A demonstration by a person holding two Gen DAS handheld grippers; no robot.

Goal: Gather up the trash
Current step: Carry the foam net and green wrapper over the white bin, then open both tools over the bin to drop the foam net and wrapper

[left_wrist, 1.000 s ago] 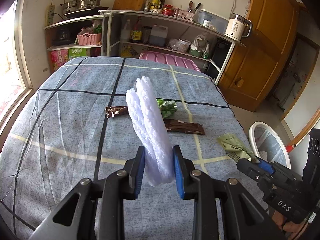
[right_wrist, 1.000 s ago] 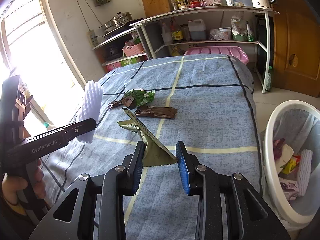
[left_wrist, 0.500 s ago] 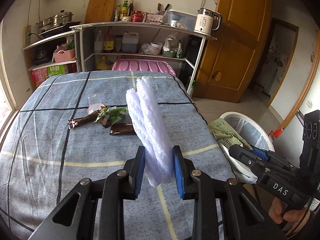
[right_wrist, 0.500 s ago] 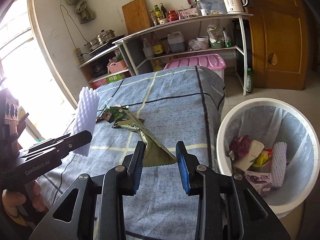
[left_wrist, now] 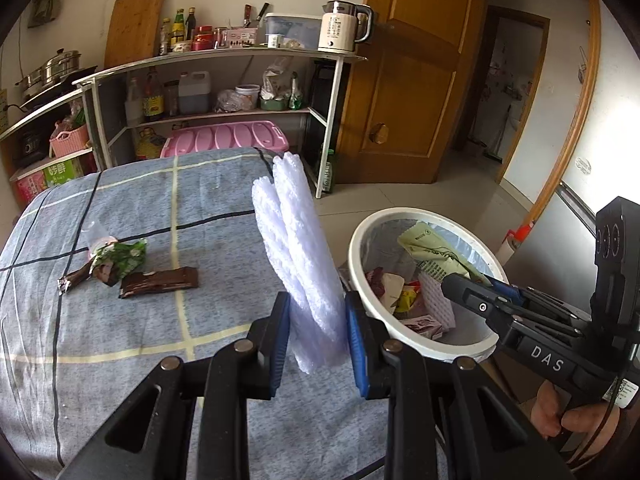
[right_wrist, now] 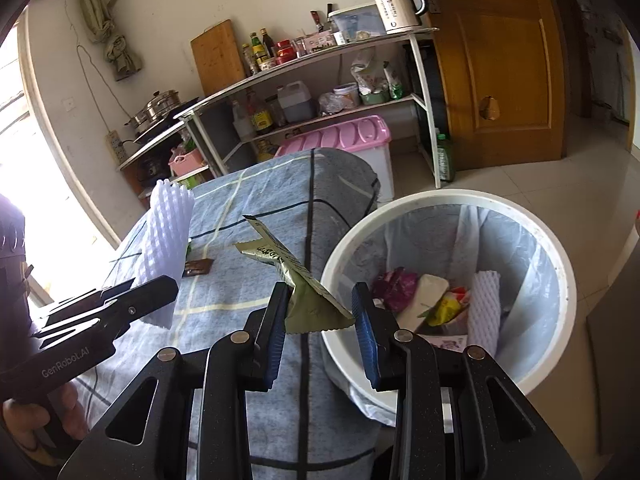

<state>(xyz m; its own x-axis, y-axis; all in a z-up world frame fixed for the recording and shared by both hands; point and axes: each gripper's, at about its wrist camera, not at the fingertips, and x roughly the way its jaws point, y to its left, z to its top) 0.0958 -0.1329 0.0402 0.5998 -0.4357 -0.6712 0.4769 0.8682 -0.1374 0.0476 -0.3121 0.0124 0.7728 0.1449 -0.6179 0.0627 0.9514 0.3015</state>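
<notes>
both sets of jaws are clamped on trash right now. left gripper is pinching a white foam net sleeve by its lower end, blue pads tight on both sides, and the sleeve sticks up toward 12 o'clock with a slight lean to 11. right gripper has an olive green wrapper caught between its pads, squeezed near the wrapper's wide crimped end while the narrow end pokes out toward 11 o'clock. in the right wrist view the white trash bin sits at about 3 o'clock of the jaws, lined with a clear bag, with another foam sleeve, a purple wrapper and some yellow packaging already inside, and the green wrapper's corner hangs just at the bin's near rim. from the left wrist view that bin is at 2 o'clock, beside the table edge. still lying on the blue plaid tablecloth, out around 10 o'clock: a brown wrapper, a crumpled green wrapper and a small clear cup just behind it.
</notes>
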